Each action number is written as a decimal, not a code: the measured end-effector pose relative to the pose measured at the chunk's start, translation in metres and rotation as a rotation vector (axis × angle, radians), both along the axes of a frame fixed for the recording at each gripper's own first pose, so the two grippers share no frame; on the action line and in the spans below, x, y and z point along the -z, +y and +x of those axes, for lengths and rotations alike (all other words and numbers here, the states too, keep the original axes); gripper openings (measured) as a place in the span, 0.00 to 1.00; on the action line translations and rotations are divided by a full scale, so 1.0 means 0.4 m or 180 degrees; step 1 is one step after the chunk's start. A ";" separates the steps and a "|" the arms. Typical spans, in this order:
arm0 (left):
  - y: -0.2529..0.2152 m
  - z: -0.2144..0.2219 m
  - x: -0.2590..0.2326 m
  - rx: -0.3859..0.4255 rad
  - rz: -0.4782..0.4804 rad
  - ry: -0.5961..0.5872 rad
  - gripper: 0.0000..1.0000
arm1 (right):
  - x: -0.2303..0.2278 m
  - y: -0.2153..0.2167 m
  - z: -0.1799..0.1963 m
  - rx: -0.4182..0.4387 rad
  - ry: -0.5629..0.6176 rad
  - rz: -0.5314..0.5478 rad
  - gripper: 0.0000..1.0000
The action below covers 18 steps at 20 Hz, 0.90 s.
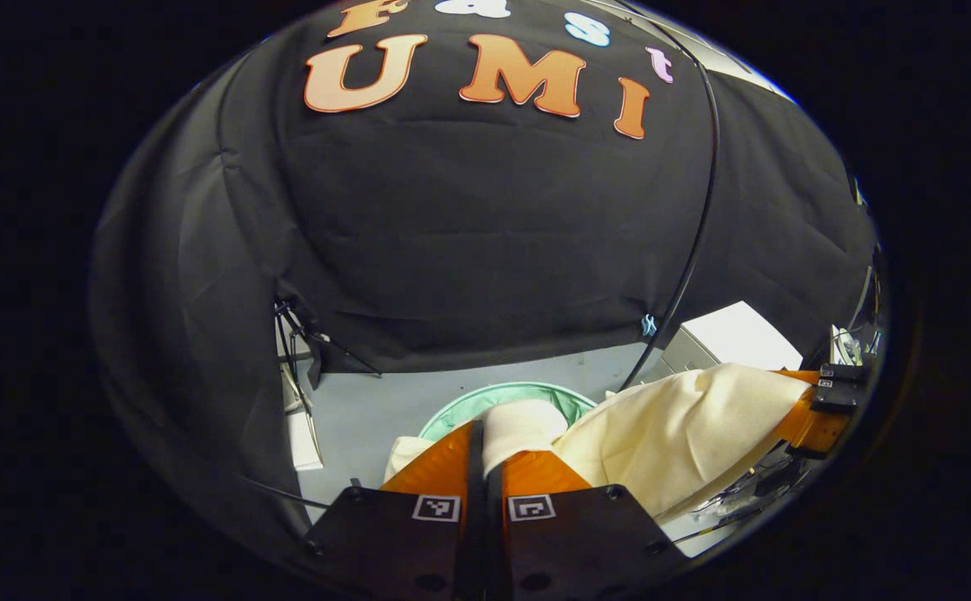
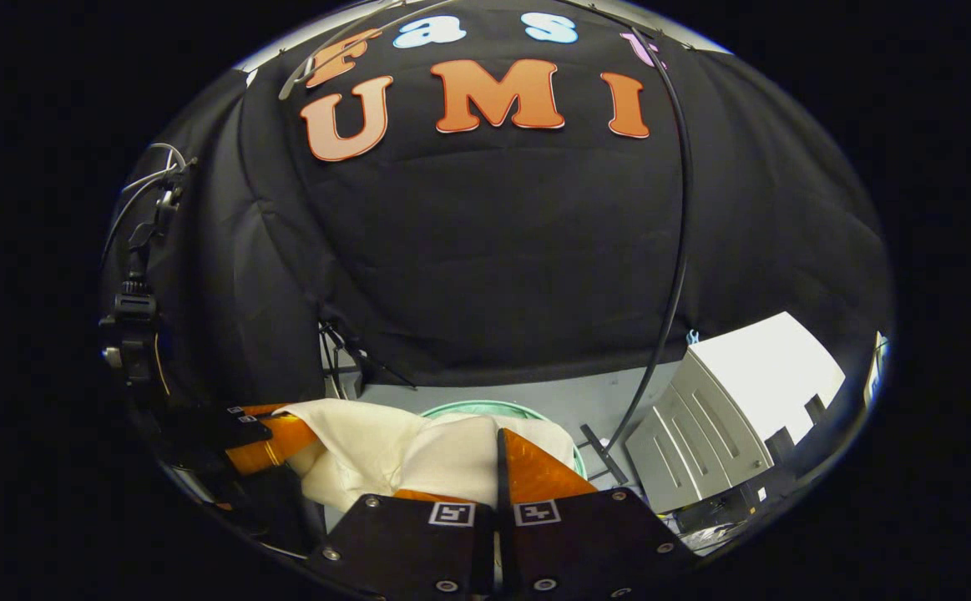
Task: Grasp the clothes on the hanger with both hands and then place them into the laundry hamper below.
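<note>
A cream garment hangs stretched between both grippers, above the green rim of the laundry hamper on the floor. In the left gripper view my left gripper is shut on a bunched end of the cloth, and the right gripper holds the other end at the far right. In the right gripper view my right gripper is shut on the garment, which runs left to the left gripper. The hamper sits just beyond the cloth, mostly hidden by it.
A white cabinet stands on the grey floor to the right of the hamper. A black cable hangs down the booth wall. A thin stand leans at the wall's left corner.
</note>
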<state>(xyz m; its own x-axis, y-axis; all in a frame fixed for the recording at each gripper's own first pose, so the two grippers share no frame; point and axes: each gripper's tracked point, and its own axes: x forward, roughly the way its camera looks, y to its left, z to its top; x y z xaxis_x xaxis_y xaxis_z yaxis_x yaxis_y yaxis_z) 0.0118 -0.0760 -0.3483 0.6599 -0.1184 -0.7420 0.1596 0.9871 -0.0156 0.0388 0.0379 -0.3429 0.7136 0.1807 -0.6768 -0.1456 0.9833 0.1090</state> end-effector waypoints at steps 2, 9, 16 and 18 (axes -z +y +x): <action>-0.003 -0.003 0.019 -0.0004 0.0017 0.0042 0.07 | 0.038 -0.005 -0.020 0.0007 0.0134 -0.0019 0.04; 0.032 -0.073 0.141 -0.0038 0.0178 0.0409 0.08 | 0.229 -0.045 -0.109 0.0156 0.0717 -0.0081 0.08; 0.080 -0.135 0.226 -0.0099 0.0228 0.0840 0.29 | 0.358 -0.064 -0.231 0.0218 0.1228 -0.0148 0.39; 0.099 -0.158 0.246 -0.0132 0.0281 0.0955 0.59 | 0.373 -0.065 -0.254 0.0237 0.1314 -0.0166 0.55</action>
<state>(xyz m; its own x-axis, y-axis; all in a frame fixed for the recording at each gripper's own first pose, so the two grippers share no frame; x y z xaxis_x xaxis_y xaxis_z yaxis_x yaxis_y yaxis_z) -0.0514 -0.0366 -0.4467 0.4130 -0.0222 -0.9105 0.1203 0.9923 0.0304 -0.0627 0.0120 -0.4921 0.3904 0.0968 -0.9155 -0.0285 0.9952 0.0931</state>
